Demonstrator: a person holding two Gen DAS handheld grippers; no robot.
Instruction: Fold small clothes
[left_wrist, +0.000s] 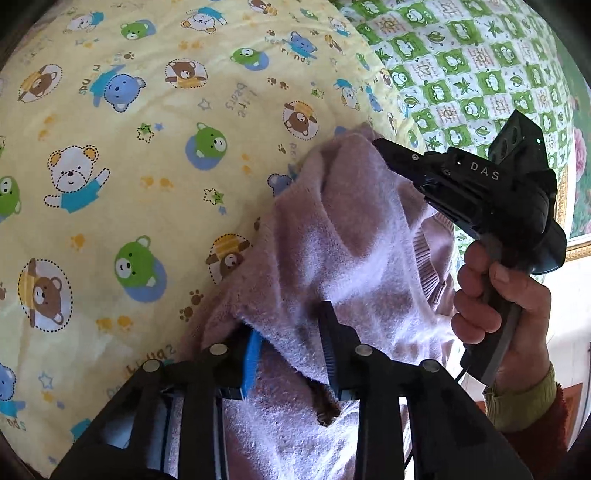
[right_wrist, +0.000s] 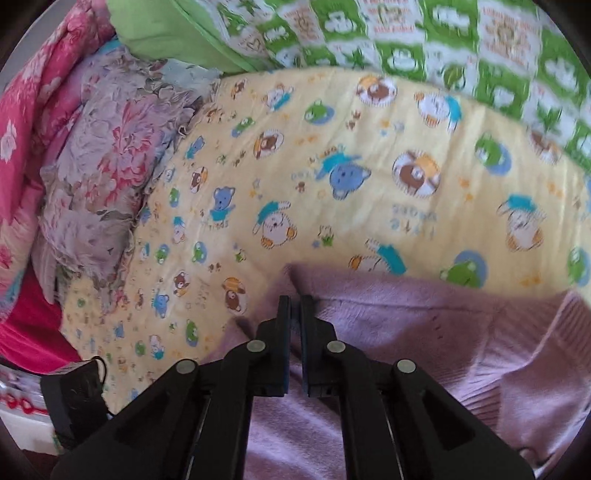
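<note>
I am at the gathering step, I judge: both grippers have hold of the pink sweater (left_wrist: 354, 236), which lies bunched on the yellow bear-print bedsheet (left_wrist: 129, 147), toward five o'clock in the left wrist view. My left gripper (left_wrist: 291, 350) grasps a thick fold of the fleecy cloth, jaws part way apart around it. My right gripper (right_wrist: 295, 306) is clenched on the sweater's upper edge, jaws almost touching (seen near six o'clock in its own view). Next I should lift and spread it flat before folding. The knit looks soft, fuzzy, with a ribbed hem (right_wrist: 546, 332).
</note>
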